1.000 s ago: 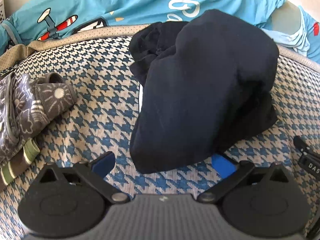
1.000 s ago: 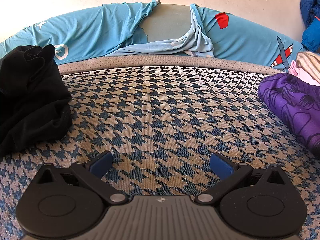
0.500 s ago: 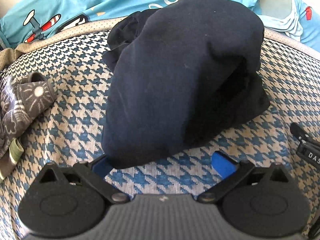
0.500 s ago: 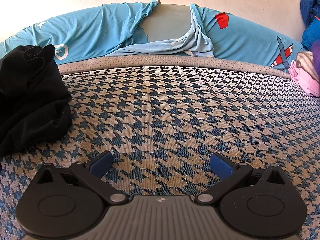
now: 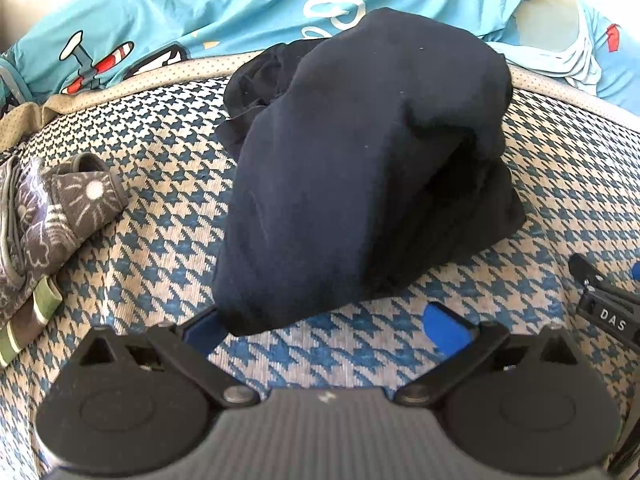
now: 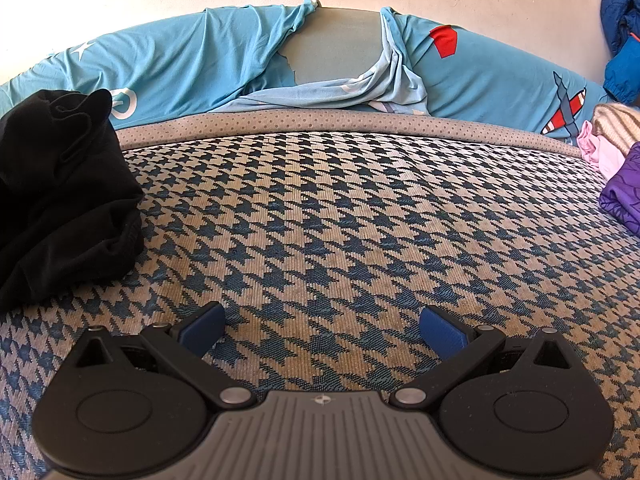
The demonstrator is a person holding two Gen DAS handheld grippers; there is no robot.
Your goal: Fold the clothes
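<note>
A dark garment (image 5: 360,168) lies bunched in a heap on the houndstooth mattress (image 6: 360,220), not yet spread or folded. The left claw (image 5: 324,324) is spread wide with the heap's near edge draped over its left finger, gripping nothing. The right claw (image 6: 322,330) is likewise released above bare mattress, well to the right of the heap. Patterned clothes (image 5: 48,216) and a purple garment (image 6: 624,196) wait at the sides. By my reading, nearly all the folding remains.
</note>
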